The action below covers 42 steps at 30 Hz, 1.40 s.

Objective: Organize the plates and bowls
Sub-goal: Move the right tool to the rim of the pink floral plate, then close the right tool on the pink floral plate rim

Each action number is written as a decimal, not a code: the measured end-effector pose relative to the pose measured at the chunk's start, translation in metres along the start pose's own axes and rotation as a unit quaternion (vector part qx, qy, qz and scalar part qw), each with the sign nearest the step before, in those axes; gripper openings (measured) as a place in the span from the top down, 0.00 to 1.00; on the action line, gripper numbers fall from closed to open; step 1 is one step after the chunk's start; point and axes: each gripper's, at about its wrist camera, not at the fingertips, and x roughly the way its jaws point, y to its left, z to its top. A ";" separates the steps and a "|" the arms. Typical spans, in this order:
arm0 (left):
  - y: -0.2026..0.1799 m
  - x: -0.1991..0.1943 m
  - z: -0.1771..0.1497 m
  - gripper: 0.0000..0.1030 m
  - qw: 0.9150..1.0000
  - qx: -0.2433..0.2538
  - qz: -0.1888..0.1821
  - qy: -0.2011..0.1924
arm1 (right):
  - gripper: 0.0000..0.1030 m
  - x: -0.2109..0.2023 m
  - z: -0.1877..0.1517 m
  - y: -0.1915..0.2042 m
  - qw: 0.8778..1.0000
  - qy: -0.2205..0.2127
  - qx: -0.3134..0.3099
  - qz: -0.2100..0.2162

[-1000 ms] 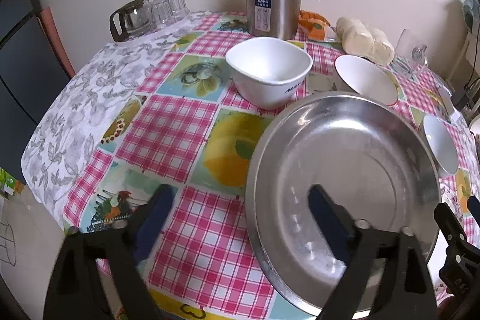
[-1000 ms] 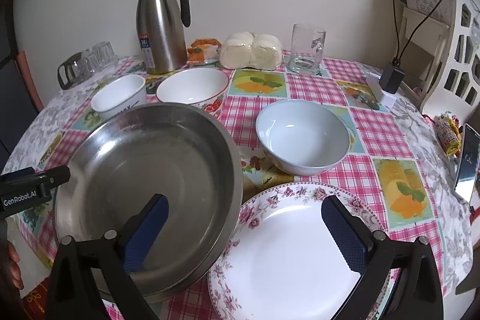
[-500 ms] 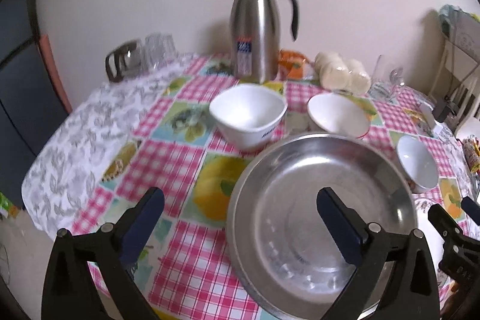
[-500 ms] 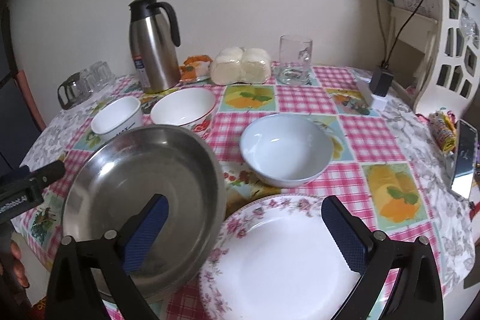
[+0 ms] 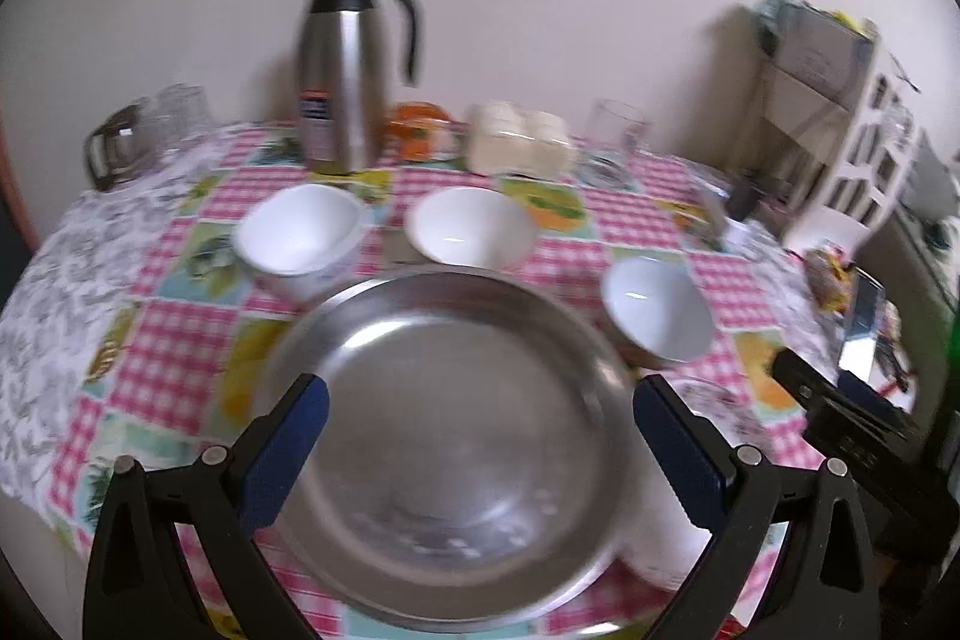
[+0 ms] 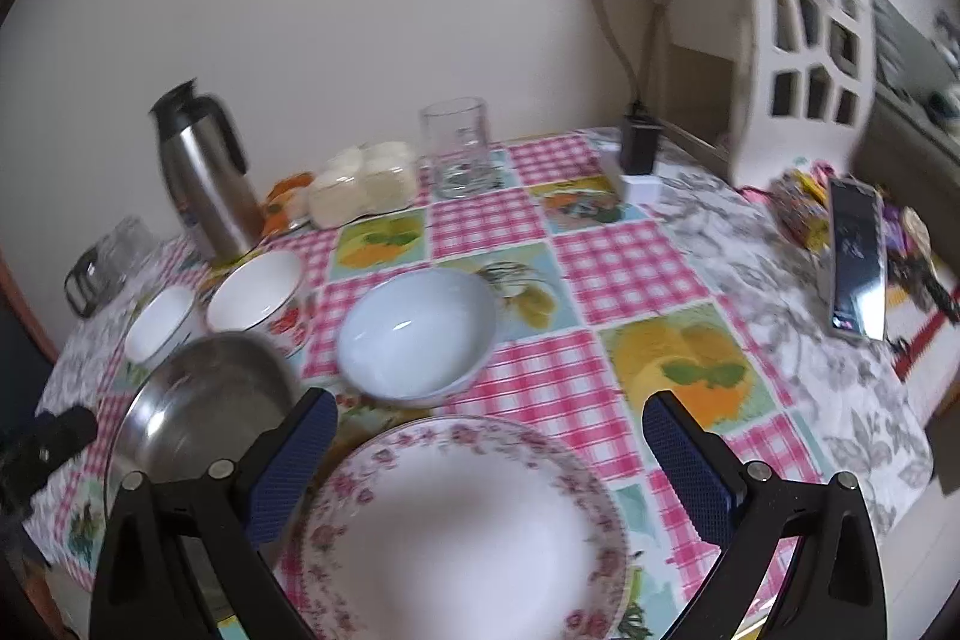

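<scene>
A steel plate (image 5: pixel 456 436) lies on the table's near side. My left gripper (image 5: pixel 480 448) hovers over it, open, its pads clear of the metal. To its right a floral-rimmed white plate (image 6: pixel 462 532) lies under my right gripper (image 6: pixel 486 460), which is also open and holds nothing. Behind the plates stand a squarish white bowl (image 5: pixel 297 235), a round white bowl (image 5: pixel 471 226) with red flowers on its side (image 6: pixel 258 292), and a pale blue bowl (image 6: pixel 414 334). The steel plate (image 6: pixel 204 400) slightly overlaps the floral plate's left rim. Each gripper shows at the edge of the other's view.
At the back of the checked tablecloth (image 6: pixel 630 268) stand a steel thermos jug (image 5: pixel 342 70), wrapped buns (image 5: pixel 519 145), a glass mug (image 6: pixel 456 148) and a glass teapot with cups (image 5: pixel 138 139). A phone (image 6: pixel 855 256), a charger (image 6: pixel 636 148) and a white shelf (image 6: pixel 798 40) are on the right.
Both grippers have drawn back and risen from the table. The left view has swung right to centre on the steel plate. The right view has rolled. Plates and bowls stayed put.
</scene>
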 end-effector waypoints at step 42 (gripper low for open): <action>-0.082 0.071 -0.025 0.01 0.991 0.011 -0.051 0.125 | 0.43 0.056 -0.045 -0.072 0.980 0.183 0.075 0.008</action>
